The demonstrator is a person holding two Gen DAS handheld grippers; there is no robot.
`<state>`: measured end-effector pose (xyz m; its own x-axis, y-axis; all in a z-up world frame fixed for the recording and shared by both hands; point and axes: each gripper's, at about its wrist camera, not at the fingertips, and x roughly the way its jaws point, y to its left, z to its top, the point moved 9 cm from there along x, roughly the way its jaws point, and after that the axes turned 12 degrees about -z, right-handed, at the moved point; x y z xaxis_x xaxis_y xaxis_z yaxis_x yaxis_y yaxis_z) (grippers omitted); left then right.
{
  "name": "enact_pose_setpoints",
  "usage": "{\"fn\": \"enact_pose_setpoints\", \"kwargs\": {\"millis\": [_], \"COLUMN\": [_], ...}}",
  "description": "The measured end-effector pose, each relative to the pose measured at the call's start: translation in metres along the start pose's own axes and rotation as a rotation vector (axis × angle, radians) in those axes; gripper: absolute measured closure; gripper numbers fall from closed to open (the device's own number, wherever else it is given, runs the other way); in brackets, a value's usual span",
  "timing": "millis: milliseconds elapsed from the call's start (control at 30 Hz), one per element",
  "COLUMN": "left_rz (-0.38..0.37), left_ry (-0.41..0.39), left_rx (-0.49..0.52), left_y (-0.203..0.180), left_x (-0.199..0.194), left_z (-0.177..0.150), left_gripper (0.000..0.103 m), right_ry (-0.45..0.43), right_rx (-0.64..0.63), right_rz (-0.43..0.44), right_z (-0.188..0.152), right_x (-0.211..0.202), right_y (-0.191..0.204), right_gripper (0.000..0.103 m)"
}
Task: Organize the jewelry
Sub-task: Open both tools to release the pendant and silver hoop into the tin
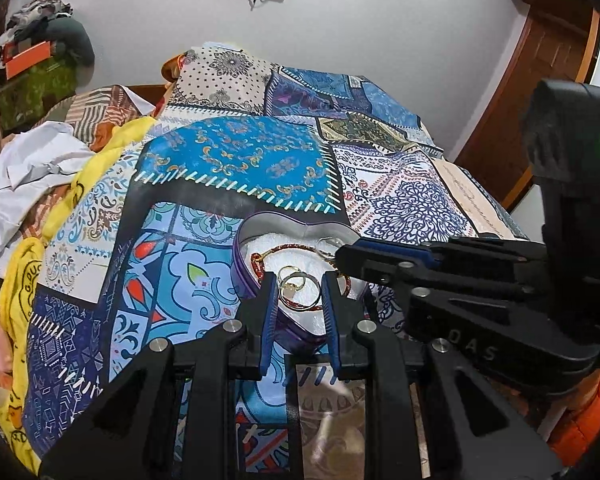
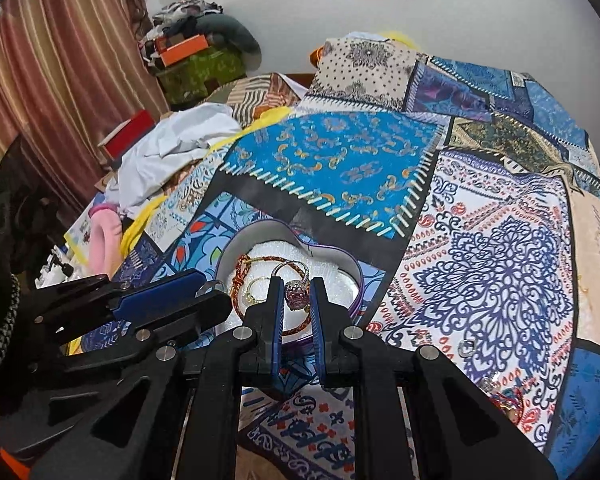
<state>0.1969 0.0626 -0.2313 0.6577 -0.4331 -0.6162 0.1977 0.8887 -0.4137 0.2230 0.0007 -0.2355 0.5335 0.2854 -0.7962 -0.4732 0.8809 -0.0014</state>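
A heart-shaped purple tin with a silver inner wall (image 2: 342,266) sits open on the patchwork bedspread of blue, white and red printed panels (image 2: 480,248), lined with white foam so small pieces lie visible and apart rather than tangled. Over it, the right gripper (image 2: 296,298) holds a silver ring with a domed cluster of reddish stones (image 2: 296,294), its jaws closed on the ring just above the lining, apparently to set it down inside. The left gripper (image 1: 298,300) reaches across the tin's near rim with jaws parted, nothing between them, probably there to steady the tin. Already inside are a red-and-gold braided cord bracelet (image 1: 296,246) looped around the foam and thin gold hoops (image 1: 294,282). Two small silvery pieces (image 2: 466,347) lie on the bedspread to the right, well apart from the tin; they are too small to identify, and likely await sorting.
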Motion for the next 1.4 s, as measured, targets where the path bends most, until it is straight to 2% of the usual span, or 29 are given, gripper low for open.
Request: {"fn": "enact_pose_setpoints", "kwargs": {"millis": [500,833,900,1100,1400], "left_rz": [0.007,0.040,0.048,0.057,0.036], "left_ry": [0.014,-0.017,-0.026,-0.060,-0.076], "left_rx": [-0.008,0.023,0.031,0.052,0.104], "left_y": [0.003,-0.008,-0.012,-0.027,-0.063], "left_x": [0.005,-0.013,-0.017,-0.031,-0.033], "left_z": [0.000,0.010,0.014,0.025,0.036], "left_gripper": [0.082,0.082,0.082,0.081,0.081], "right_ry": [0.059,-0.010,-0.029,-0.101,-0.153], "right_rx": [0.032,0.058,0.066,0.089,0.126], "right_rz": [0.015,-0.029,-0.047,-0.115,-0.200], "right_z": [-0.004,0.004,0.006,0.010,0.001], "right_x": [0.008,-0.023,-0.032,-0.059,-0.089], "right_y": [-0.003,-0.022,-0.028,-0.050,-0.088], "right_gripper": [0.091,0.089,0.087,0.066,0.065]}}
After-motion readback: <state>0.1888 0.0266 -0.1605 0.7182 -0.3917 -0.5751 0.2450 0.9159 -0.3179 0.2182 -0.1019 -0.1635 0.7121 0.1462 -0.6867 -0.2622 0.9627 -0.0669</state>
